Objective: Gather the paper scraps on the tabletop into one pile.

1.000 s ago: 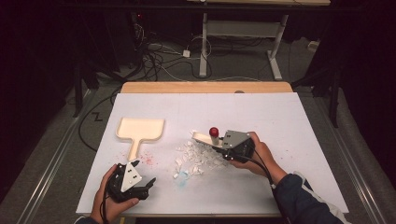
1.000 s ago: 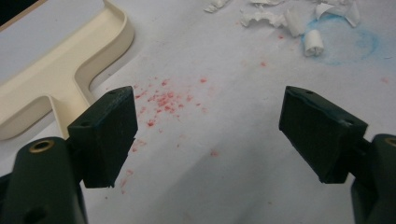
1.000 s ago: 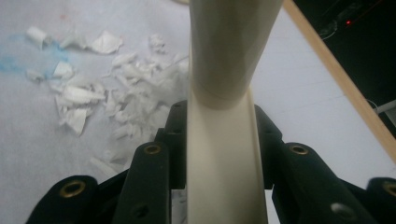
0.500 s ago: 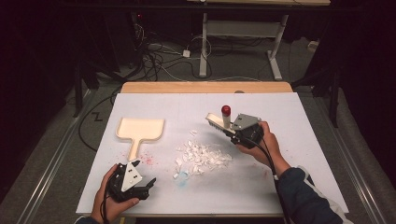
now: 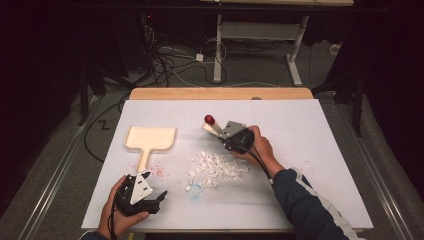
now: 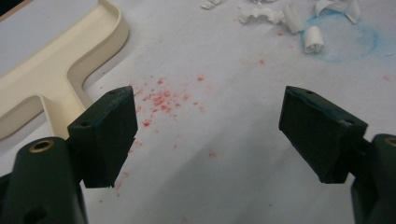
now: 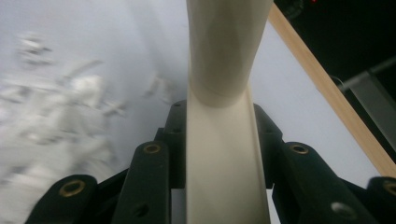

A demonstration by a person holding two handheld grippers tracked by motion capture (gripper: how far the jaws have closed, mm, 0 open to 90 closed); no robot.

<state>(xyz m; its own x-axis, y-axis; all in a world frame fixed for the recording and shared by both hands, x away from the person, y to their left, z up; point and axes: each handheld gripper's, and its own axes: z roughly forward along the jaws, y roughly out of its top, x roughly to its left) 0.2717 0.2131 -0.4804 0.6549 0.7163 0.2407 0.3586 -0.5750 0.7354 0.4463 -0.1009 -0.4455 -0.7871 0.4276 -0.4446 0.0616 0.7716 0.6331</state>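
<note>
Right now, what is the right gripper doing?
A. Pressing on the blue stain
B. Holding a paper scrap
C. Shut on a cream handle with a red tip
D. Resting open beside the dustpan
C: the right gripper is shut on the cream handle, whose red tip shows in the high view.

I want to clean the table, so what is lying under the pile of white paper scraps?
The scraps lie on the white table cover. A blue stain shows at the pile's near edge, partly under pieces. Anything beneath the middle of the pile is covered.
</note>
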